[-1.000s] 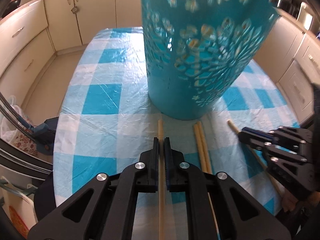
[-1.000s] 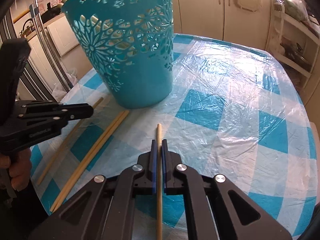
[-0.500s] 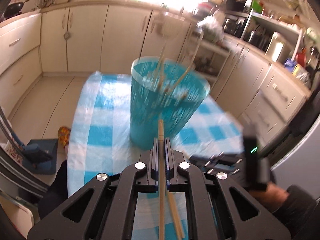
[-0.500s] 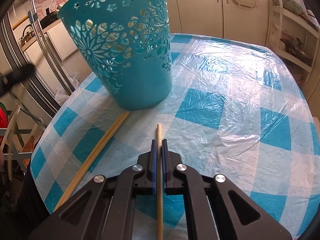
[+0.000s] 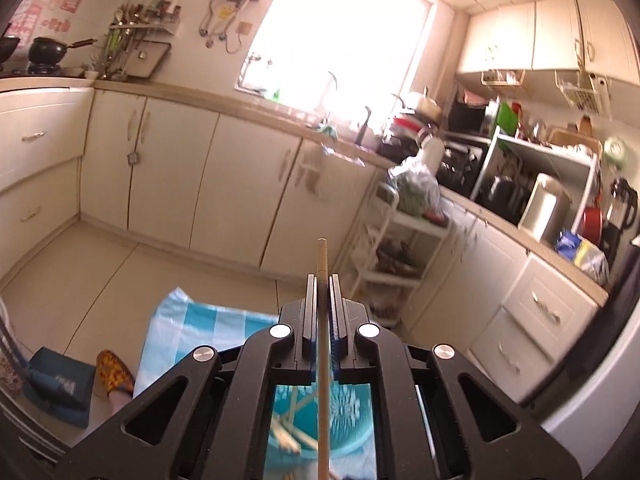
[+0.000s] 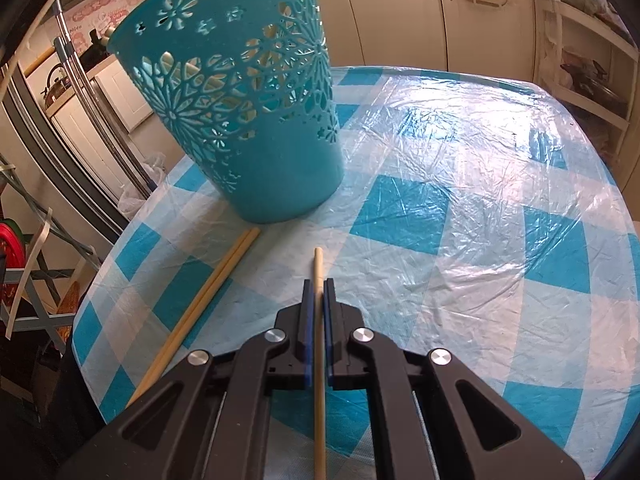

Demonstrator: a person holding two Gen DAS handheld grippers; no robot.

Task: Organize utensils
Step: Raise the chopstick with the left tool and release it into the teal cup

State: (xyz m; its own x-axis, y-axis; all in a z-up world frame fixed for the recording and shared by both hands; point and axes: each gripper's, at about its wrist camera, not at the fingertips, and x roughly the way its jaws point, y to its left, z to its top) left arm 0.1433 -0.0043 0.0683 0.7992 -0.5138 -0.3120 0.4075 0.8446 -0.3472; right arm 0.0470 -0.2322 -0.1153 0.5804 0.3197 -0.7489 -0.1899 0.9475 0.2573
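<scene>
Left gripper, centre of its frame, jaws clamped on 1 chopstick; the tip juts past the jaws toward the kitchen cabinets, stick near level. Below it, through the gap in the gripper body at bottom centre, the basket shows with sticks already inside, so this gripper hangs above the basket's mouth. Right gripper, lower centre of its frame, also closed tight on 1 chopstick, angled down over the tablecloth, tip just short of the basket's base. 1 pair of chopsticks lies loose on the cloth, lower left, upper ends near the basket's foot. Step in hand, by my reading: left stick going into the basket. Next move likely calls for tipping that stick end-down over the rim, then letting go; right stick after, loose pair last.
</scene>
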